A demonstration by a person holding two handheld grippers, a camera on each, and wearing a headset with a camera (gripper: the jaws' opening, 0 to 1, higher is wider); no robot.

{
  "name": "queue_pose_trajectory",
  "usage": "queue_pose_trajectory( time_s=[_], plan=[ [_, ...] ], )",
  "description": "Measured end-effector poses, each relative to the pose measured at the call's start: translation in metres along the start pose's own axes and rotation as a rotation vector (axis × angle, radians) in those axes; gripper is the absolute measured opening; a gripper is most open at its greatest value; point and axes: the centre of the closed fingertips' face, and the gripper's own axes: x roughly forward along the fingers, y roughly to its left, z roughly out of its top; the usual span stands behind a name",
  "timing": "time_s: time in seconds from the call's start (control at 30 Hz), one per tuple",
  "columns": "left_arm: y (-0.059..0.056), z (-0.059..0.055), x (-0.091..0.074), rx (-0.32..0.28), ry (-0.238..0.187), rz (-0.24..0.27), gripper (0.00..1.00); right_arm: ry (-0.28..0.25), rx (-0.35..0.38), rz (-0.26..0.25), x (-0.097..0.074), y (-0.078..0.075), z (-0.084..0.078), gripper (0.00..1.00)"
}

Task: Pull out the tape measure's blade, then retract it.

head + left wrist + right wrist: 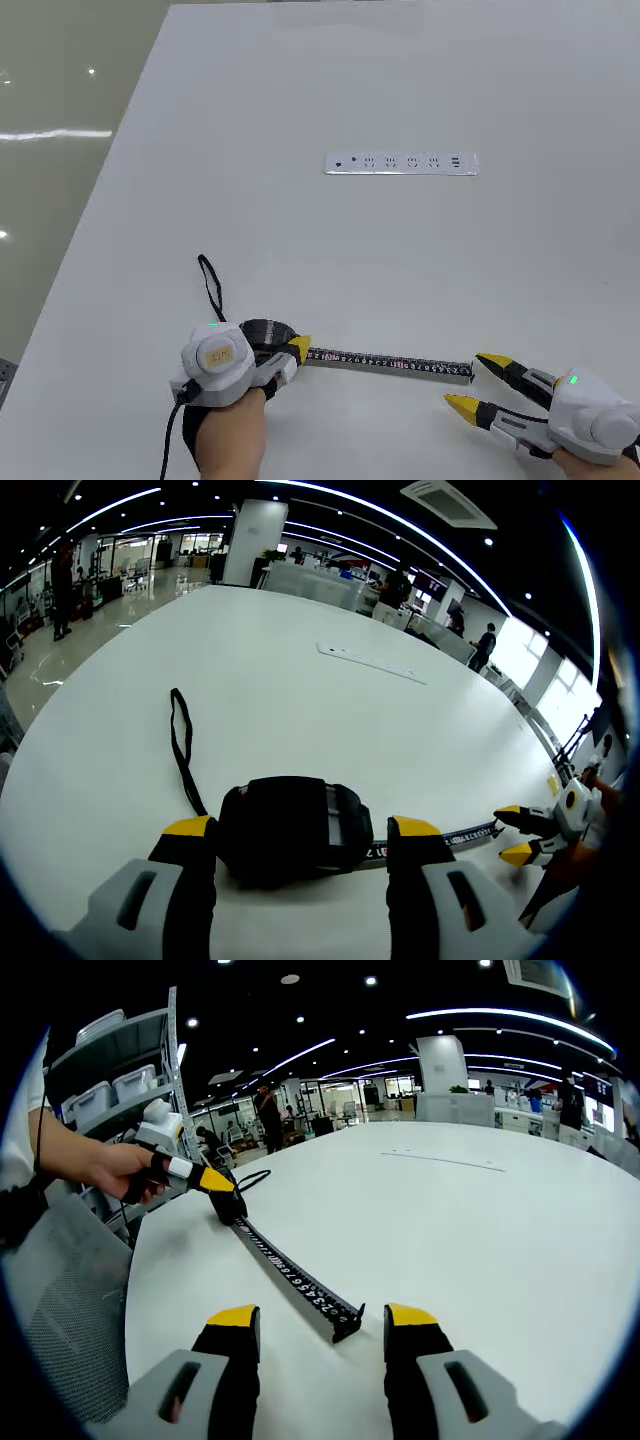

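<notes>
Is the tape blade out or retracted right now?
Out: the blade stretches across the table from the case in the left gripper toward the right gripper.

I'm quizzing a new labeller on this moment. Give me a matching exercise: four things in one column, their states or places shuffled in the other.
Things
1. left claw
2. right claw
3. blade
4. power strip

States or places
A. open, by the blade's tip
B. far up the table, apart from the rest
C. shut on the case
D. pulled out, lying flat on the table

Pairs: 1-C; 2-A; 3-D; 4-B
</notes>
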Motion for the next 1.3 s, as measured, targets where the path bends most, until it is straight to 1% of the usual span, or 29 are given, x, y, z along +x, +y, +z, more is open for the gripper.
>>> queue_pose_trajectory(
  time_s=[0.1, 0.37, 0.5, 0.63, 1.0, 1.3],
  plan=[
    [0.0011, -0.001, 0.001, 0.0, 0.004, 0.004, 0.66, 0.001, 0.003, 0.003, 0.0002, -0.0025, -0.0011, 0.49],
    [0.0016, -0.0019, 0.0017, 0.001, 0.007, 0.018, 0.66, 0.007, 0.003, 0.02, 0.0023, -0.0034, -0.0038, 0.48],
    [0.003, -0.0017, 0.002, 0.0, 0.007, 0.027, 0.64, 0.009, 0.003, 0.024, 0.0041, -0.0043, -0.0048, 0.47],
    [0.0032, -0.0018, 0.0028, -0.004, 0.008, 0.028, 0.64, 0.013, 0.003, 0.025, 0.0048, -0.0053, -0.0053, 0.46],
    [0.0039, -0.0028, 0.0042, 0.011, 0.015, 0.049, 0.64, 0.017, 0.002, 0.034, 0.005, -0.0042, -0.007, 0.45],
    [0.004, -0.0031, 0.0049, 0.016, 0.013, 0.051, 0.64, 0.022, 0.0, 0.039, 0.0043, -0.0038, -0.0077, 0.44]
  ],
)
